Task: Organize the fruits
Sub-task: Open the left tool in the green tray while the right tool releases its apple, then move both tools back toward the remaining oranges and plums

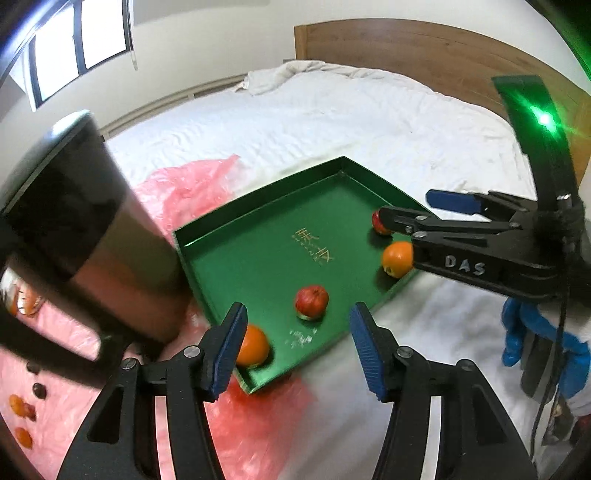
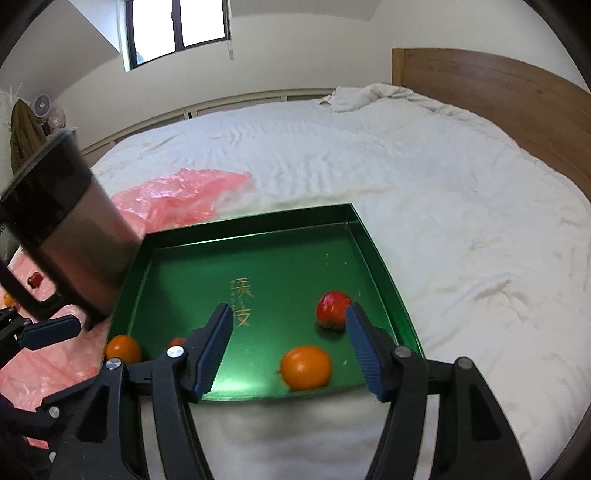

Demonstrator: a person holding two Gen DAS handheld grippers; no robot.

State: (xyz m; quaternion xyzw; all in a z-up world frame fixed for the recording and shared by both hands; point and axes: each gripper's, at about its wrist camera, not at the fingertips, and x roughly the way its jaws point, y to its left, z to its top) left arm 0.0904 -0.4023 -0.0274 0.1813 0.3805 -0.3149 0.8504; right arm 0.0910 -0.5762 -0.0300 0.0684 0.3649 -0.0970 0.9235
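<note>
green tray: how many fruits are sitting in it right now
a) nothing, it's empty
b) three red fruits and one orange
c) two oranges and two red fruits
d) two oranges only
c: inside the green tray the left wrist view shows one orange at the near corner, another orange by the right wall, one red fruit mid-tray, and another red fruit partly behind the right gripper.

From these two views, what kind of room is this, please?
Most likely a bedroom. A large bed with a rumpled white duvet fills the scene, a wooden headboard stands at its far end, and a window is set in the wall. The green tray of fruit simply lies on the bed.
</note>
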